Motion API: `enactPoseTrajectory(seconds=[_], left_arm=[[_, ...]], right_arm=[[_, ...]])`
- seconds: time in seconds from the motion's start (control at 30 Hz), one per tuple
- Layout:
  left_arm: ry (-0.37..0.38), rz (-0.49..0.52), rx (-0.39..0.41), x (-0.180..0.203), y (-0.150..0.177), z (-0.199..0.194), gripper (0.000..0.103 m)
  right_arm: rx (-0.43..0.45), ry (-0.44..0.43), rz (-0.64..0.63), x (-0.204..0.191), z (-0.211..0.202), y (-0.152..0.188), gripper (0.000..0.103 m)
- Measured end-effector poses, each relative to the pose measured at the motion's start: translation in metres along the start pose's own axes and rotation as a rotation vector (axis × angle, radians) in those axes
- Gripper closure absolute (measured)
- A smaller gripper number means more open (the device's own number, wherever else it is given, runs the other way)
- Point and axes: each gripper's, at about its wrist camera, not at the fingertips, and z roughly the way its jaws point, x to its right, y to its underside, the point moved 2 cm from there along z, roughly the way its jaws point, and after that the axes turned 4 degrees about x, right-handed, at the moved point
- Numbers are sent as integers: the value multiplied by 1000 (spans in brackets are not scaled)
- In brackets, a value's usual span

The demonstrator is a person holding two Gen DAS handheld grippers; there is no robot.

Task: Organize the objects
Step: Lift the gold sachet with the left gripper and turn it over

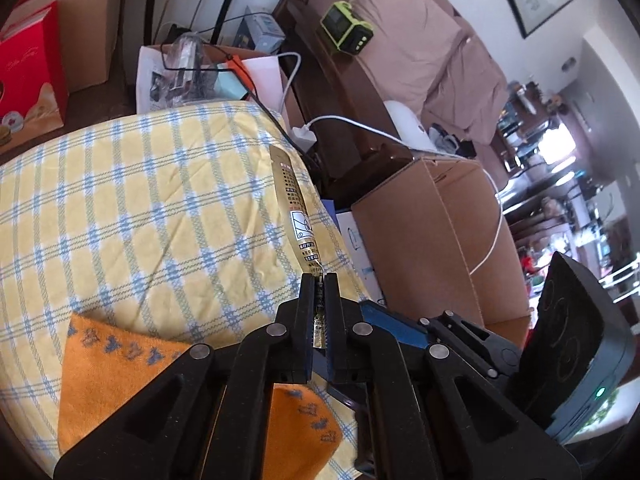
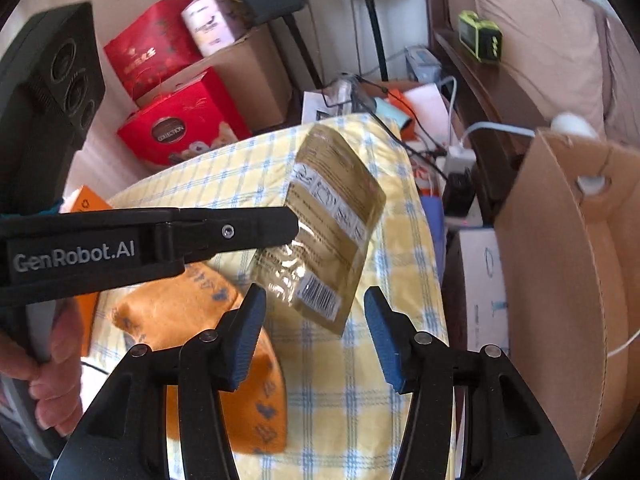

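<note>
Fingers of our left gripper (image 1: 319, 280) pinch the gold pouch (image 2: 324, 220) aloft over the tabletop's right edge; right gripper (image 2: 314, 320) fingers stand spread beneath it. We judge a handover is next, requiring closure on the pouch's lower edge.

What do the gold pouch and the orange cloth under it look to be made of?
Gold pouch: thin plastic or foil laminate, glossy; it shows glare and crinkles, held in the left tongs. Orange cloth: soft looped terry, matte and fuzzy, probably cotton.
</note>
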Motion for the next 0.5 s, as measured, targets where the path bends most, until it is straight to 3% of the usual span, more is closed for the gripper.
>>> enactPoseTrajectory(seconds=[0.23,0.3,0.5], left_arm=[[-3,-32,24,-14,0,-21,99],[8,-52,27,-21,2,-29,99],[-16,-68,55,-31,9,-53,99]], right_arm=[[62,62,-134,-27,12,-5,53],[67,45,-155,-35,15,-6,64],[61,-25,-153,-61,23,-8,80]])
